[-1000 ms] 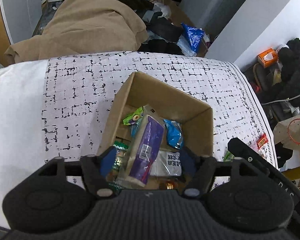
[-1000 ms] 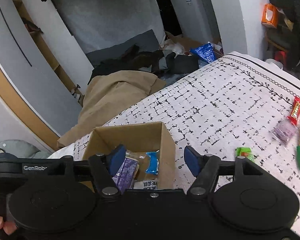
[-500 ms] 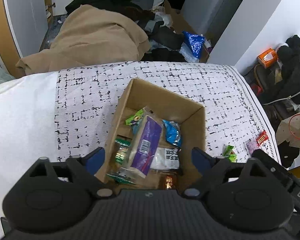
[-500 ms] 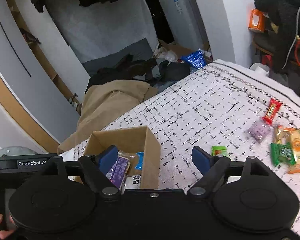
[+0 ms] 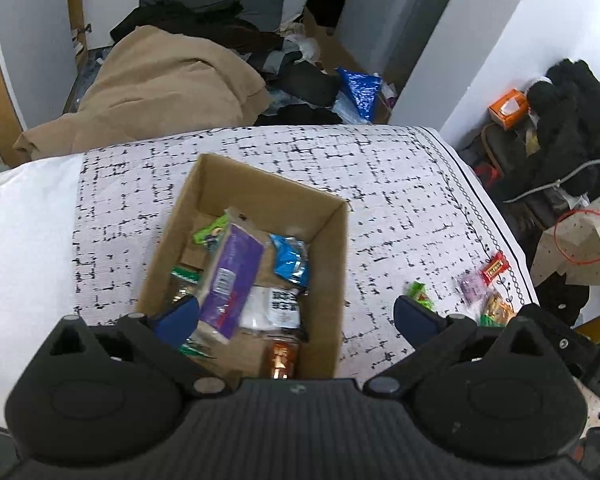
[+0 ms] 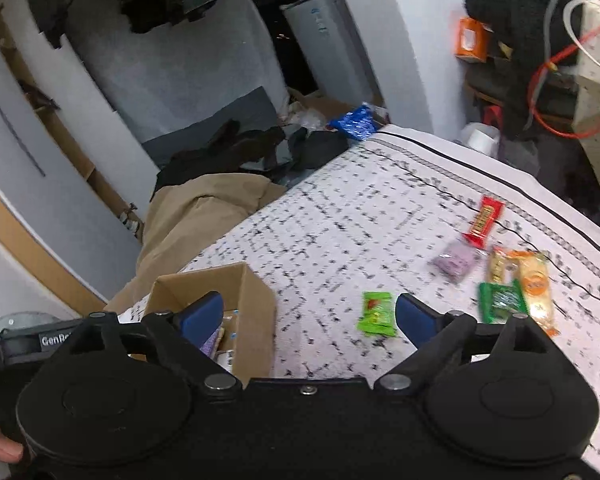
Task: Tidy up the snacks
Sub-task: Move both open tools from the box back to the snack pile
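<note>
Cardboard box (image 5: pixel 332 280) sitting on patterned cloth (image 5: pixel 380 184), serving as collection point: purple packet (image 5: pixel 232 280), blue packet (image 5: pixel 290 260), white packet (image 5: pixel 274 306) already lying inside.

Left gripper (image 5: pixel 296 314) hovering above box, fingers spread wide, holding nothing.

Right gripper (image 6: pixel 310 316) hanging between box and loose snacks, fingers apart, empty, likely lining up for next pick.

Green candy (image 6: pixel 376 312) lying nearest box; red bar (image 6: pixel 484 222), lilac packet (image 6: pixel 456 260), orange packet (image 6: pixel 536 284) waiting farther from box.

One cardboard box (image 5: pixel 328 264), six loose snacks (image 6: pixel 377 313)
</note>
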Tool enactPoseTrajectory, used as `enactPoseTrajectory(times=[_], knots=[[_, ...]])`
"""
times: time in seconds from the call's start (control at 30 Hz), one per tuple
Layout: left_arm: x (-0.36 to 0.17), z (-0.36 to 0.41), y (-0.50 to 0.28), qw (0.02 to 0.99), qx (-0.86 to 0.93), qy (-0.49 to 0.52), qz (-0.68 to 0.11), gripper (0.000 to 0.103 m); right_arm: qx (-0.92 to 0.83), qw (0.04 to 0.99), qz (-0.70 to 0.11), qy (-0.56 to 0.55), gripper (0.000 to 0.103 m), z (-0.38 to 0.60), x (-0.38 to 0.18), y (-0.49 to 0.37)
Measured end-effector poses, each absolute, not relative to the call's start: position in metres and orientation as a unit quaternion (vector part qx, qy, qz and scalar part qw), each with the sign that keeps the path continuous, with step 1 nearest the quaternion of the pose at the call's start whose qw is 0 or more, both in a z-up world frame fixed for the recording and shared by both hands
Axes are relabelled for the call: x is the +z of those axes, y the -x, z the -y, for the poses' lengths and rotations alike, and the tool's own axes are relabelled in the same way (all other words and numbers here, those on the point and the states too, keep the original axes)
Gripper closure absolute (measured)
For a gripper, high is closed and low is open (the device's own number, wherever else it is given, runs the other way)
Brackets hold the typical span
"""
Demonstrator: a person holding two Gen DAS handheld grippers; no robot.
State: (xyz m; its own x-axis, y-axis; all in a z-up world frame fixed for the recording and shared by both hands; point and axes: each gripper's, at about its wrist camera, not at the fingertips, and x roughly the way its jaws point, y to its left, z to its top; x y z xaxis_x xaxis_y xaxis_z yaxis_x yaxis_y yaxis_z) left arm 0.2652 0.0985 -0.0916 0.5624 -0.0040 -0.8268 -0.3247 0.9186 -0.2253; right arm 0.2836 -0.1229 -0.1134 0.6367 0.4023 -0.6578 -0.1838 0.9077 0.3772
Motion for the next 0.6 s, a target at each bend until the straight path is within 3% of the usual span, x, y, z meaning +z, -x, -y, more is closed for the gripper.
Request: enactPoseTrajectory(times=[0.6], knots=[[-0.089,-0.032,-0.276,0.874,0.072,0.155,-0.455,0.0,0.119,0.898,-0.388,-0.168,0.006,0.192,-0.114,-0.28]])
